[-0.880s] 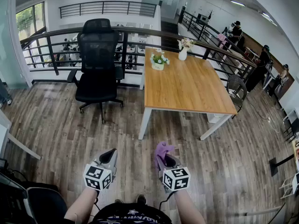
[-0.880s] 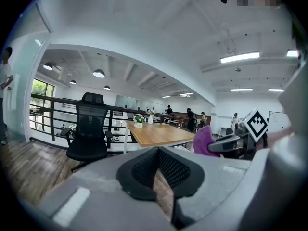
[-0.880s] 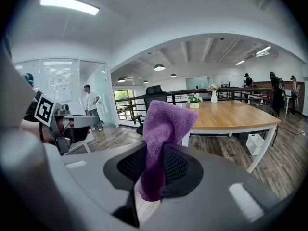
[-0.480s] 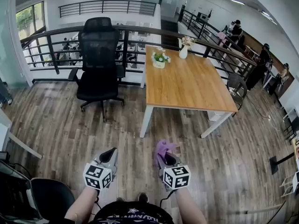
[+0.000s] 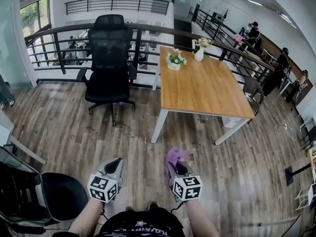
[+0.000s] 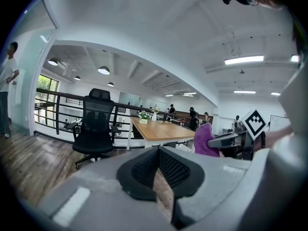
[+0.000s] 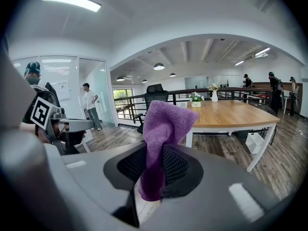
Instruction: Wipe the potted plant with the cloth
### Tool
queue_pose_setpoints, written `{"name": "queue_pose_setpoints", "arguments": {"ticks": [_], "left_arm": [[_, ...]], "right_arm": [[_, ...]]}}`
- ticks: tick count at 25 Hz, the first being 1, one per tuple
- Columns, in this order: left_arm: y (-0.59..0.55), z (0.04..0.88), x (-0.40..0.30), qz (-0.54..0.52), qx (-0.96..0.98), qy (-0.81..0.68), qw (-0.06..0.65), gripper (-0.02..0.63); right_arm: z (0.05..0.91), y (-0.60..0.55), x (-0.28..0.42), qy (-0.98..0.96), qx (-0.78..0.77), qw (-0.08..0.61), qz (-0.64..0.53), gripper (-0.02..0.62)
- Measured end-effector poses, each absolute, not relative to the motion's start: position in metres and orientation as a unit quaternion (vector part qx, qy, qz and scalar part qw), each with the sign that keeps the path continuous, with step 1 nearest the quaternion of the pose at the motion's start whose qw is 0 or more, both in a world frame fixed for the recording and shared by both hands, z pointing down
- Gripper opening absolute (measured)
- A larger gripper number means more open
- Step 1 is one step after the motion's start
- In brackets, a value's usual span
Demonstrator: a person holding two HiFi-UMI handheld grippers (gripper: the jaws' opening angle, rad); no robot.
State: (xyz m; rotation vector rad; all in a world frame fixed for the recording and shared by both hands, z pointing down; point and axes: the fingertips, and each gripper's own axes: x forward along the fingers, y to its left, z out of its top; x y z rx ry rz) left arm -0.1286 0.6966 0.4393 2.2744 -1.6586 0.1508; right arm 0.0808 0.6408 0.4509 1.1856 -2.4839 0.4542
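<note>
The right tool (image 7: 153,170) is clamped on a fuzzy purple cloth (image 7: 163,124), which is bunched upright between meshed black pads (image 7: 182,166). The left tool (image 6: 156,170) is closed on nothing. The potted plant (image 5: 175,61), flowers in a white pot, is seen upper centre at the wooden counter's (image 5: 207,90) far end. The plank floor (image 5: 138,147) between is shown only in the head view.

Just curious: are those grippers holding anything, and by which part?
The right gripper pinches the purple cloth by its lower end; the left gripper is shut on nothing.
</note>
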Motion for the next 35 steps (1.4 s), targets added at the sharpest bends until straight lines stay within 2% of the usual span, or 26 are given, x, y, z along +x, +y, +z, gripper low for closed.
{"name": "queue_pose_setpoints", "arguments": {"ticks": [13, 23, 35], "left_arm": [[0.686, 0.445, -0.168, 0.048, 0.791, -0.59, 0.152, 0.002], [0.596, 0.438, -0.169, 0.061, 0.788, -0.601, 0.117, 0.002], [0.459, 0.43, -0.152, 0.066, 0.777, -0.614, 0.121, 0.002]], "right_arm": [[0.467, 0.633, 0.06, -0.865, 0.436, 0.172, 0.18, 0.087], [0.468, 0.517, 0.054, -0.876, 0.425, 0.143, 0.176, 0.089], [0.461, 0.366, 0.076, -0.88, 0.414, 0.139, 0.187, 0.089]]}}
